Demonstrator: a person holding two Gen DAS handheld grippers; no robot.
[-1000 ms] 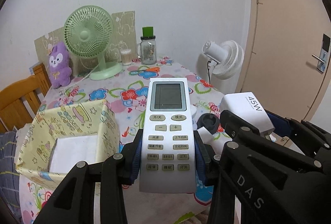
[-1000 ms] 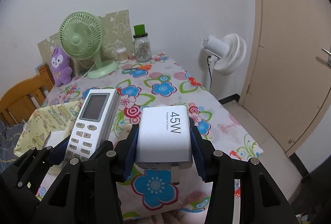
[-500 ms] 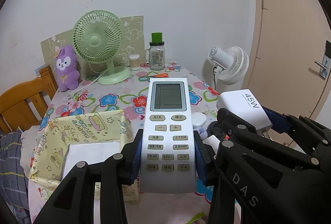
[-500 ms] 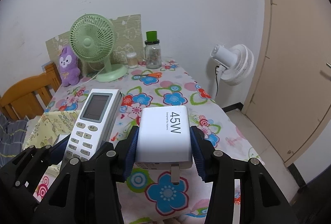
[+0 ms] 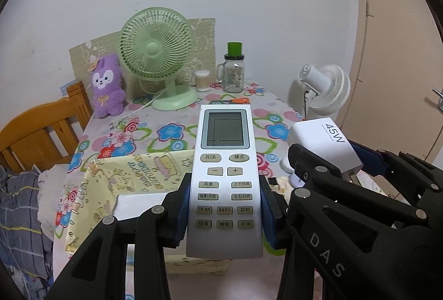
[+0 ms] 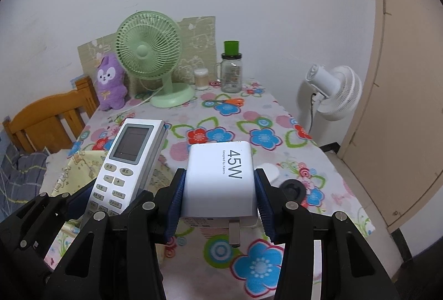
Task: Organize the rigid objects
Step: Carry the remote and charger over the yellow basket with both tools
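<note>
My left gripper (image 5: 224, 212) is shut on a white air-conditioner remote (image 5: 224, 158), held screen-up above the near edge of the flowered table (image 5: 166, 133). Just to its right, my right gripper (image 6: 219, 201) is shut on a white 45W charger (image 6: 220, 178), prongs pointing toward the camera. The charger (image 5: 324, 142) and the remote (image 6: 124, 161) each show in the other wrist view too. A yellow patterned box (image 5: 133, 175) with a white sheet inside sits on the table below and left of the remote.
At the back of the table stand a green desk fan (image 5: 157, 56), a purple plush toy (image 5: 106, 86), a small jar (image 5: 202, 79) and a green-lidded glass jar (image 5: 234, 70). Orange scissors (image 6: 231, 102) lie near them. A black round object (image 6: 293, 187), a wooden chair (image 5: 41, 131), a white floor fan (image 5: 326, 89) and a door (image 6: 409, 106) surround.
Both grippers have drawn back from the table and risen a little, still holding the remote and charger. The table, fan and box now sit farther away in both views.
</note>
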